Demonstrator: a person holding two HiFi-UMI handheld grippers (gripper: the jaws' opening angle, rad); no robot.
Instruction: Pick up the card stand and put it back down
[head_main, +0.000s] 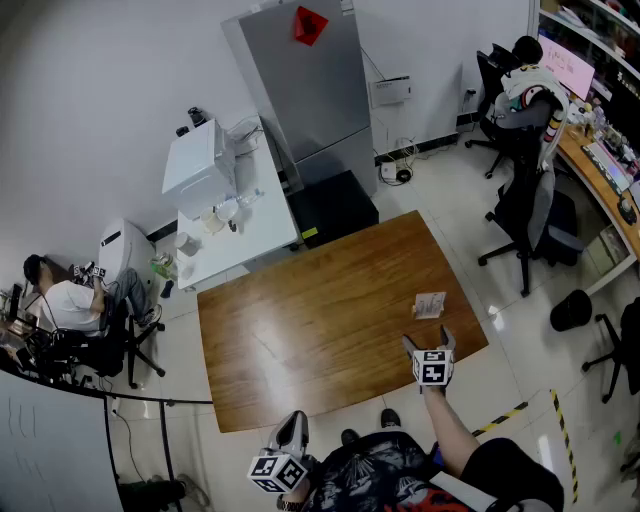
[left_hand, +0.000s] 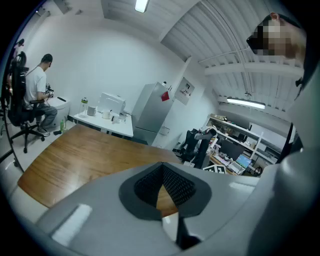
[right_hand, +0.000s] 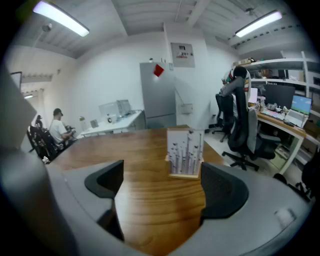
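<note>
My right gripper (right_hand: 162, 172) hovers over the near edge of the wooden surface (head_main: 300, 330), its jaws spread wide with nothing between the pads. The card stand (right_hand: 185, 152) stands upright just ahead of those jaws, closer to the right pad and not touching it. My left gripper (left_hand: 162, 167) hangs off to the left, short of the surface's near edge, its pads drawn together at the tips and holding nothing. Past the card stand the wood runs bare to its far edge. Beyond that, ahead and to the left, is a white table (head_main: 240, 240) with small appliances, then a tall grey cabinet (head_main: 300, 90) against the wall. Far left, a person (head_main: 65, 300) sits; far right, another (head_main: 525, 90) sits at a long desk among office chairs (head_main: 530, 215).
</note>
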